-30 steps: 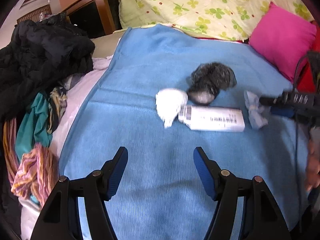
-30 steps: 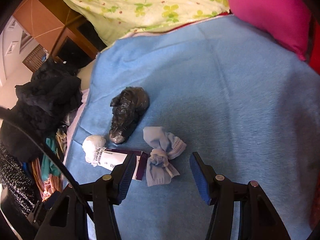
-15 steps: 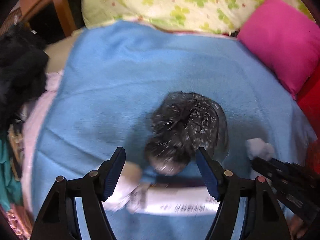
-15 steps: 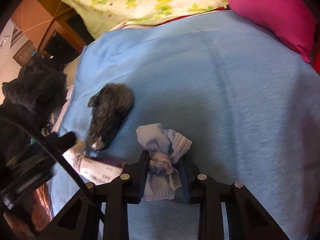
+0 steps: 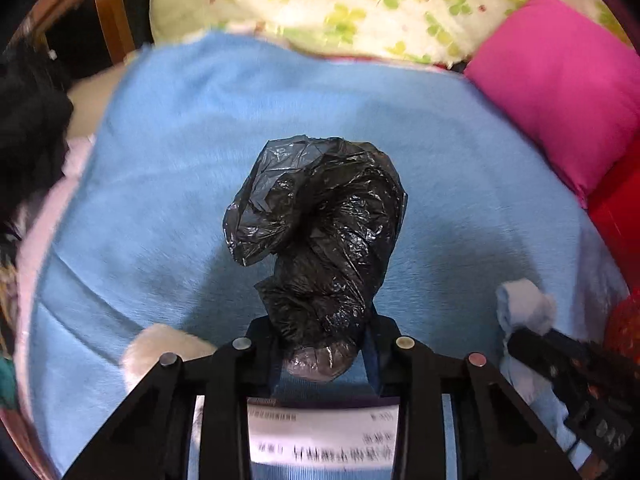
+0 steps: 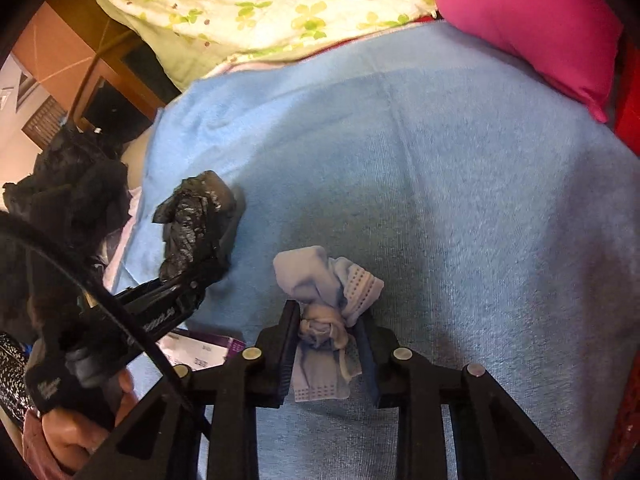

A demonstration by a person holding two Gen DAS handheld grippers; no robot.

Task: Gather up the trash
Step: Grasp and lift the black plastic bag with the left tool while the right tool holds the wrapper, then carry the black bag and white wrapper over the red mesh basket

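two pieces are gripped: left gripper point(image 5: 322, 354) fingers pinch the black bag point(image 5: 320, 232), right gripper point(image 6: 328, 354) fingers pinch the blue mask point(image 6: 326, 308). box point(image 5: 324, 436) and white wad point(image 5: 160, 344) remain on the bed point(image 6: 480, 200).

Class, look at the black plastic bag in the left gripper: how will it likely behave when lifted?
The black plastic bag is thin and crinkled, so it will probably sag and flop. It looks light for its size. Its glossy film might slip in the left gripper.
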